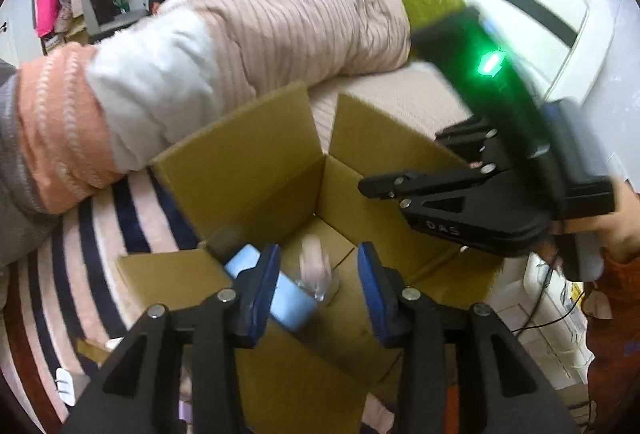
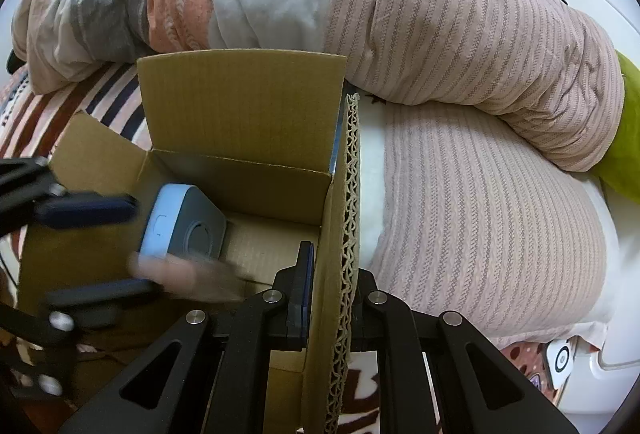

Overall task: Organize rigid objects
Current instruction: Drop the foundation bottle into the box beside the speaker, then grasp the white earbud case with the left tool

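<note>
Two claws work at our brown cardboard box [image 2: 240,106] on the bed. Our right claw [image 2: 328,298] pinches its ridged flap [image 2: 346,234]. Our left claw [image 1: 318,290] gapes, empty, above a smooth blue block [image 1: 288,298] inside.

a pink ribbed quilt [image 2: 460,46] lies on a striped blanket [image 1: 120,234].

Blue-grey device [image 2: 182,228] and blurred clear item [image 1: 316,270] inside open carton [image 2: 240,106]
</note>
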A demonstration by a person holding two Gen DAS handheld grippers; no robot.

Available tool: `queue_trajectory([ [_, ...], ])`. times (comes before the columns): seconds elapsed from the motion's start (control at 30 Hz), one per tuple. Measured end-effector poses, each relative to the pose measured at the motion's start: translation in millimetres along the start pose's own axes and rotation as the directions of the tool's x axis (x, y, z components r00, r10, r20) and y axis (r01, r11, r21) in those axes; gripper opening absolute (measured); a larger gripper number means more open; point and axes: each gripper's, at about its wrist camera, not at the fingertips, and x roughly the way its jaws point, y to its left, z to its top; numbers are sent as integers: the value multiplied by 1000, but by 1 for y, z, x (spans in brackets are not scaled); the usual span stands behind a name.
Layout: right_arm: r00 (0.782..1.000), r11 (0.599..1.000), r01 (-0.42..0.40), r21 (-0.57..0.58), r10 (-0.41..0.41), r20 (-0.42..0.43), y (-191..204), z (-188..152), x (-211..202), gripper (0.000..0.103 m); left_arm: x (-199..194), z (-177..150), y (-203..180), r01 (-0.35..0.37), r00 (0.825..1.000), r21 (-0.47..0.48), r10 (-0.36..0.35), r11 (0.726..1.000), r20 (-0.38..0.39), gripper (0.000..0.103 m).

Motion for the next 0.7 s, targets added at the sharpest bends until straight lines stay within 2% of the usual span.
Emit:
queue_trajectory([
  [0.13,1000,1000,2,-2,-2,-3,1,2,-1,8,-49,-17,17,-55,992,-16,56,998,112,61],
  [0.27,1000,1000,1,-2,-1,-2,1,2,-1,8,-82,-48,48,-158,973,-44,163,986,161,73],
  [0.33,1000,1000,3,-3,-3,-3,1,2,1,8,-86,-71,69,-209,966,-66,216,976,143,75],
  [0.4,1000,1000,2,-2,-2,-3,1,1,1,8,-83,-97,88,-219,969,-95,228,971,99,77],
  [0.53,1000,1000,5,-4,-5,-5,1,1,2,8,-61,-152,113,-215,975,-146,221,966,27,78],
  [0.6,1000,1000,9,-8,-9,-7,2,2,2,8,-47,-177,118,-199,980,-136,200,970,-8,78],
  [0.7,1000,1000,18,-13,-18,-10,4,2,3,8,-27,-199,122,-225,974,-111,219,968,-63,78],
])
